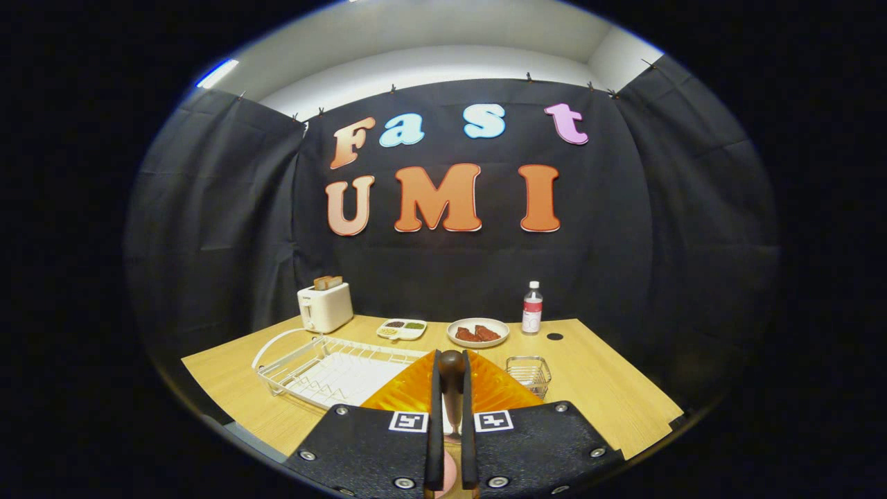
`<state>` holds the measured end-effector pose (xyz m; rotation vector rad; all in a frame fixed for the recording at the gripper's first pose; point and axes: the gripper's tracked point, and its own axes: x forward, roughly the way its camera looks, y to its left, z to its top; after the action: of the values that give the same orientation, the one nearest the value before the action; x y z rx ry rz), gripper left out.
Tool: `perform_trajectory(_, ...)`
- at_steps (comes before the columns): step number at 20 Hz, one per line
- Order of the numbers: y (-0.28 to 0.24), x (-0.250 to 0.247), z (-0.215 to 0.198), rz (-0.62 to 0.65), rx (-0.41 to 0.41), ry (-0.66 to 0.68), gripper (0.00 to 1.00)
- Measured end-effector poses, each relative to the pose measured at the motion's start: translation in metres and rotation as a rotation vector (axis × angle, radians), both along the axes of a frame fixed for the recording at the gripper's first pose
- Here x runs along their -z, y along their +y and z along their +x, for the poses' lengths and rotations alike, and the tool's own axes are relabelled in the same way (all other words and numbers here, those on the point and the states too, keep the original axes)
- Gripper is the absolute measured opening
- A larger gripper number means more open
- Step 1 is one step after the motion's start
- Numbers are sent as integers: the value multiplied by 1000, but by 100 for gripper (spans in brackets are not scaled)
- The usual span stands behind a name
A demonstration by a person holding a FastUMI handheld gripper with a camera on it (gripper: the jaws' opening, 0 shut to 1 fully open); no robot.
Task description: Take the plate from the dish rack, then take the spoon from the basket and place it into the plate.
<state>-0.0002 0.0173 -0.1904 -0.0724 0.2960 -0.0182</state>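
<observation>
1. A light wooden desk (610,388) is standing in a booth walled with black cloth, under a pale ceiling.
2. A white wire dish rack (326,367) is sitting on the desk's left half, with no dishes in it.
3. An orange ribbed plate (495,388) is lying just ahead of the tool, partly hidden behind its fingers, touching or overlapping the rack's right end.
4. A white toaster (324,307) with bread in its slots is standing at the back left.
5. A round white dish (478,332) holding reddish food is resting at the back centre, with a small divided sauce tray (402,328) just to its left.
6. A small wire basket (529,375) is sitting right of the orange plate, looking empty.
7. A clear bottle (532,308) with a white cap is standing at the back right.
8. The tool (451,388) is nearly closed, both fingers pressing on the dark wooden spoon (452,378), which is standing upright between them over the plate.
</observation>
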Motion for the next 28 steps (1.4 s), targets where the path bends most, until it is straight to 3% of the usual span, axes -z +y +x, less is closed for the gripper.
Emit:
perform_trajectory(11,48,75,-26,99,-115,125,10)
perform_trajectory(19,63,78,-40,142,-205,108,10)
perform_trajectory(28,48,80,-57,182,-215,100,10)
